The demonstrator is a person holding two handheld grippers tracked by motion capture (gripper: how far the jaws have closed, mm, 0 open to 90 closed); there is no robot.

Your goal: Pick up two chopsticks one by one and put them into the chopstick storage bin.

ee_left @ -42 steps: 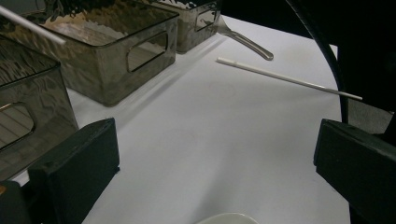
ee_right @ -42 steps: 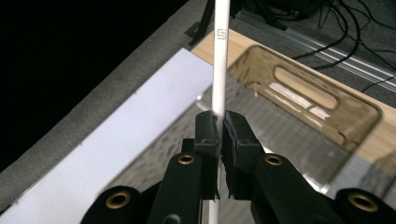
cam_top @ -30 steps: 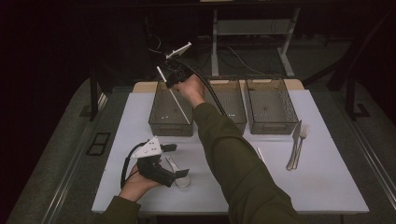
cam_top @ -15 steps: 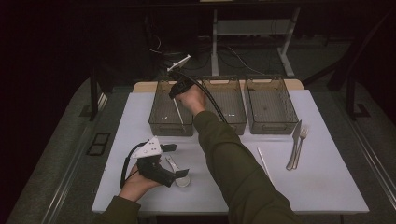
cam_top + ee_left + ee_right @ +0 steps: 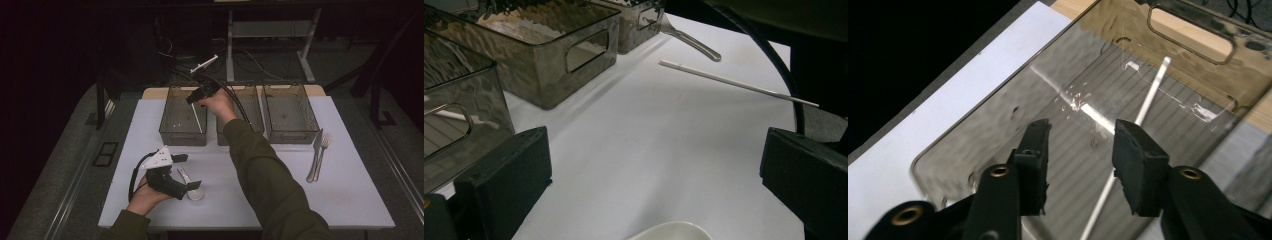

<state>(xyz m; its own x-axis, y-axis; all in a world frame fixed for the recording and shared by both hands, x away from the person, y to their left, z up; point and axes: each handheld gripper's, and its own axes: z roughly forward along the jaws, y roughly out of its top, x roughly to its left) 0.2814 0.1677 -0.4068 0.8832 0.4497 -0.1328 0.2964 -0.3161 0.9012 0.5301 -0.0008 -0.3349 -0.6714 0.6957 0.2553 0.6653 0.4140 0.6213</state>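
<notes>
My right gripper [image 5: 192, 99] hovers over the left clear bin [image 5: 170, 134], and its jaws stand open and empty in the right gripper view [image 5: 1080, 135]. A white chopstick [image 5: 199, 120] lies on the floor of that bin, just beyond the jaws [image 5: 1148, 100]. My left gripper [image 5: 191, 171] rests low at the front left of the white table with its jaws wide open [image 5: 654, 145]. A white spoon [image 5: 193, 191] lies between and just below those jaws [image 5: 669, 231]. A second white chopstick [image 5: 734, 82] lies on the table farther off.
Two more clear bins, the middle one [image 5: 252, 107] and the right one [image 5: 291, 111], stand in a row at the back. A knife [image 5: 315, 156] and a fork [image 5: 324, 150] lie at the right. The person's right sleeve [image 5: 260, 175] crosses the table's middle.
The right gripper came down from above the left bin toward its inside. The chopstick it carried was let go and now lies in the bin. The left gripper stayed put.
</notes>
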